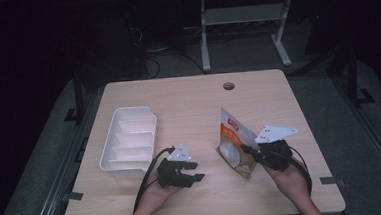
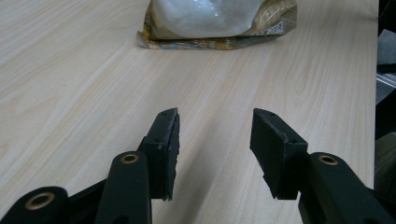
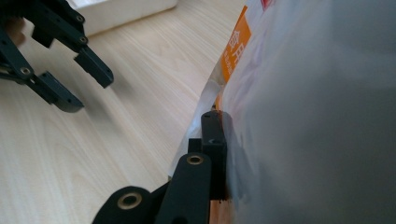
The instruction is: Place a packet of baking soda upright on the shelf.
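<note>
One snack bag (image 1: 234, 142) tilted, top rearward

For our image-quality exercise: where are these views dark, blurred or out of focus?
High view: dark surroundings, lit table. Right gripper view: the snack bag is a close, unfocused blur. Left gripper view: the fingers are sharp, the bag softer.

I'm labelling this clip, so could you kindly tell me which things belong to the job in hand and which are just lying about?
In the job:
- snack bag, pinched in the shut right claw
- left claw, open, nothing between its jaws

Lying about:
- white divided tray, apart from both claws
- cable hole in the table
</note>
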Demonstrator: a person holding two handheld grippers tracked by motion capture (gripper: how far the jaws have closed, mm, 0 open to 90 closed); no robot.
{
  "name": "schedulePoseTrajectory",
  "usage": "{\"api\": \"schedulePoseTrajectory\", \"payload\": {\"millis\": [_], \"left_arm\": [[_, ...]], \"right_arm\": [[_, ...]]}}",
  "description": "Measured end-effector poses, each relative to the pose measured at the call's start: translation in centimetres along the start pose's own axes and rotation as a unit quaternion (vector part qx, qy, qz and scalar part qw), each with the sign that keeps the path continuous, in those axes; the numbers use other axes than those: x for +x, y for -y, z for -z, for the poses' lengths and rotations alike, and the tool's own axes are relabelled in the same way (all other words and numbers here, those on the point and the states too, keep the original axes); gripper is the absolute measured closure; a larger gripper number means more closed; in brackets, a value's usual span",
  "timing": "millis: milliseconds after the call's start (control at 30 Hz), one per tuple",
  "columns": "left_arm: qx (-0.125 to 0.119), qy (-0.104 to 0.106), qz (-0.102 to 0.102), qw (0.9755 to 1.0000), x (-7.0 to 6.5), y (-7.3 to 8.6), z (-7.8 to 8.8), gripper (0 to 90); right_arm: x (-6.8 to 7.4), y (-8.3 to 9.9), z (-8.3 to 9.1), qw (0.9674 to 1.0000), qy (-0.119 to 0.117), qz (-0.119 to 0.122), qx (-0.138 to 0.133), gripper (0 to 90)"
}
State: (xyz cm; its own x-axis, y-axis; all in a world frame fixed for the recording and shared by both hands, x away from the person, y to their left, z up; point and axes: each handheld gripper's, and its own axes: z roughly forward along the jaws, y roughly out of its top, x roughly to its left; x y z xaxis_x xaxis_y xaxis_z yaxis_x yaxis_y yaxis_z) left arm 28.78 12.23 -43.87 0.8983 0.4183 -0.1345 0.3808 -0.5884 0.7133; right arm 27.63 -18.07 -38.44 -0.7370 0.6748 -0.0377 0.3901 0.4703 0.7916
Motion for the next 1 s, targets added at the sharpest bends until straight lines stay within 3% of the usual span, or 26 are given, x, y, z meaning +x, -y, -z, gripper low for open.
{"api": "schedulePoseTrajectory", "payload": {"millis": [200,733,1000], "left_arm": [[0.001,0.006,-0.007,1.0,-0.2,0.1,0.2,49.0],[-0.014,0.017,-0.006,0.9997,-0.6,0.2,1.1,42.5],[-0.013,0.019,-0.019,0.9996,-1.2,0.6,1.6,36.8]], "right_arm": [[-0.4,-0.5,0.3,0.9999,-0.015,-0.001,-0.001,89.7],[-0.8,-2.5,1.1,0.9991,-0.024,0.033,0.002,89.9],[-1.6,-4.5,1.5,0.9985,-0.036,0.037,-0.018,89.9]]}}
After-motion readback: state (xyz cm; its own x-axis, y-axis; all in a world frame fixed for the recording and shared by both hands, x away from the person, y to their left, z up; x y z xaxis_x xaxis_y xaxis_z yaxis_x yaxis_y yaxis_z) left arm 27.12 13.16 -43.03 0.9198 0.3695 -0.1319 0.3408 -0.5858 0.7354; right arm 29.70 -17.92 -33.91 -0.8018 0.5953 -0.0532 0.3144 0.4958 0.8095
